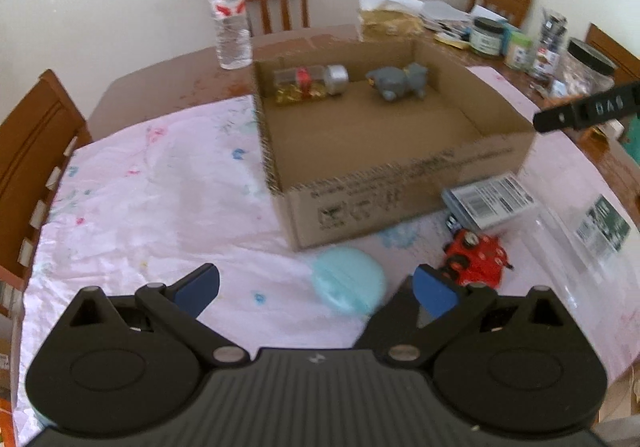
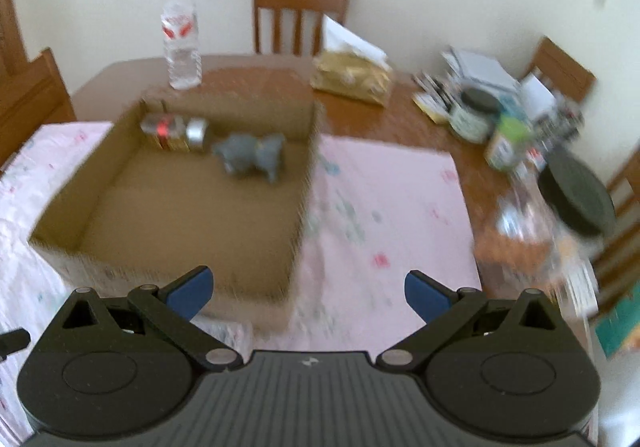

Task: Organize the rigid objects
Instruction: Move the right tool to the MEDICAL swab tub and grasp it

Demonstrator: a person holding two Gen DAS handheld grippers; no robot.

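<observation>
An open cardboard box [image 1: 400, 191] [image 2: 64, 243] sits on a pink floral cloth. Inside it lie a clear jar with a silver lid [image 1: 312, 83] [image 2: 176, 131] and a grey animal figure [image 1: 400, 81] [image 2: 252, 155]. In front of the box, in the left wrist view, lie a light blue round case [image 1: 348, 281], a red toy [image 1: 476, 255] and a barcoded flat pack [image 1: 490, 199]. My left gripper [image 1: 316, 287] is open, just short of the blue case. My right gripper [image 2: 308, 291] is open and empty over the box's near right corner; part of it shows in the left wrist view [image 1: 588, 107].
A water bottle [image 1: 228, 11] [image 2: 180, 35] stands behind the box. Jars, containers and papers [image 2: 500, 119] crowd the table's right side, with a black-lidded clear jar [image 2: 560, 207] nearest. A clear plastic pack [image 1: 584, 239] lies right of the toy. Wooden chairs surround the table.
</observation>
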